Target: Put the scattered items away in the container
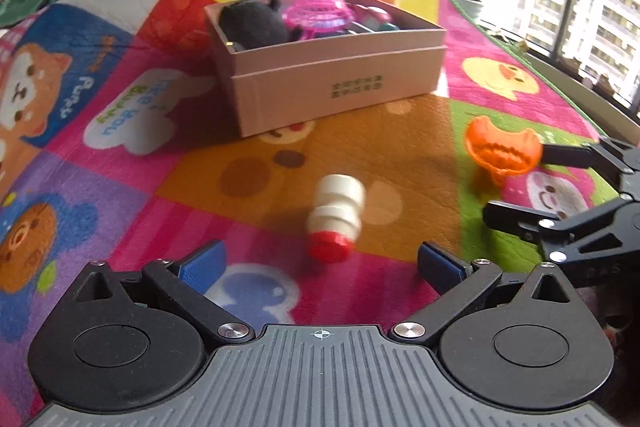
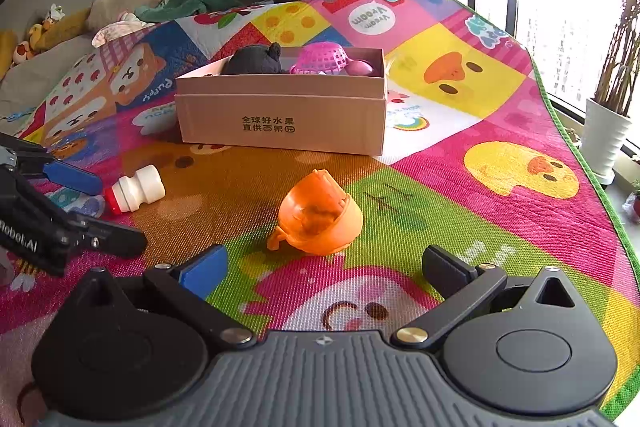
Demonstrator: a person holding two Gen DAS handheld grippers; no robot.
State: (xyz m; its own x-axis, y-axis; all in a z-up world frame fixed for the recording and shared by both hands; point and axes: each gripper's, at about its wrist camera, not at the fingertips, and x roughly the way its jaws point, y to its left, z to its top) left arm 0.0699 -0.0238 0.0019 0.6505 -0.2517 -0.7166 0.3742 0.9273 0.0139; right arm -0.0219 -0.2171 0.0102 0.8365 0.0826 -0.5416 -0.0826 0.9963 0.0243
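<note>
step: pick approach | left gripper (image 1: 320, 263) spread, aimed at white bottle (image 1: 334, 223) | right gripper (image 2: 324, 267) spread, orange toy (image 2: 318, 217) ahead | next: closure needed, then cardboard box (image 2: 280, 115)

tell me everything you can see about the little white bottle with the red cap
The small white bottle looks like ribbed plastic, with a waisted body and a red screw cap. It lies on its side on the brown bear patch of the play mat, in front of the cardboard box and apart from it. The open left hand-held gripper frames the cap end, but nothing except the mat visibly touches it.
</note>
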